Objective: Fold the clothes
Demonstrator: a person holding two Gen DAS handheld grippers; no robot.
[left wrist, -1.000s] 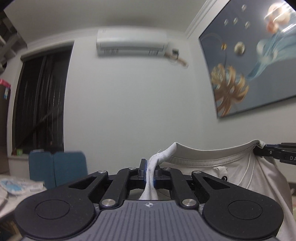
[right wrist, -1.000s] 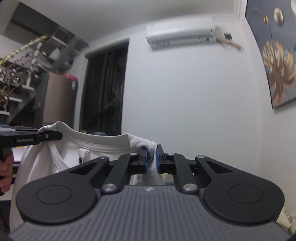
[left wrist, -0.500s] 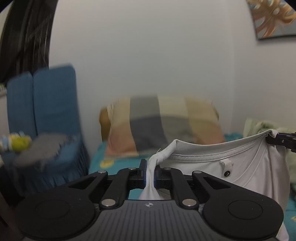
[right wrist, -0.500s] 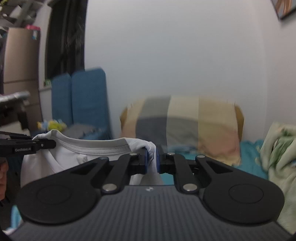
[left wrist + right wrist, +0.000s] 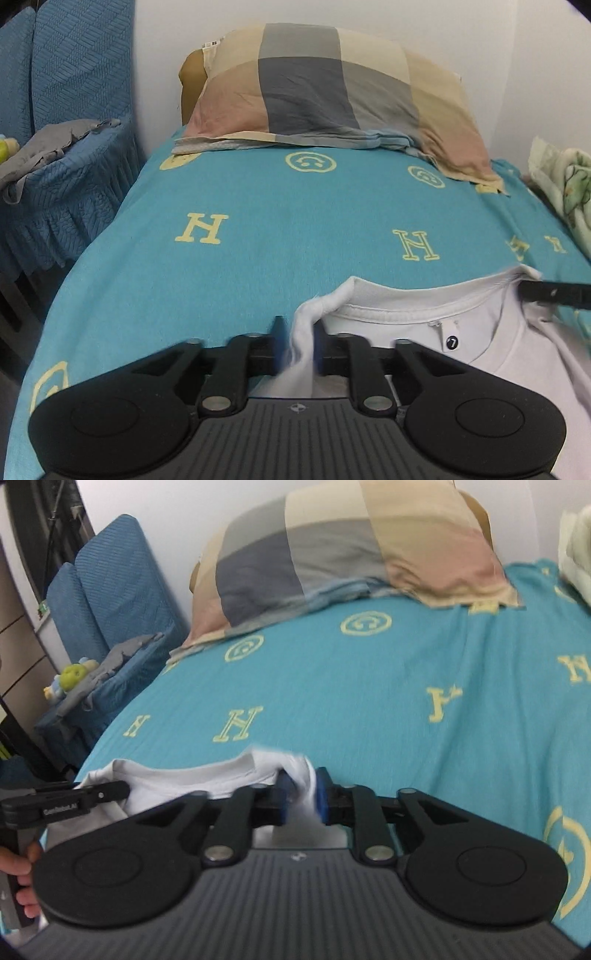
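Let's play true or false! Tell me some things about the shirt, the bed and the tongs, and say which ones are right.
1. The white cotton T-shirt lies on a teal bedsheet with yellow letters. True.
2. The left tongs are clamped tight on the collar. False: their jaws have just been opening, with cloth loose between them.
3. The checked pillow is at the head of the bed. True.
4. The right tongs hold a sock. False: shirt fabric sits between their opening jaws.
5. The pillow is plain red. False: grey, beige and pink squares.
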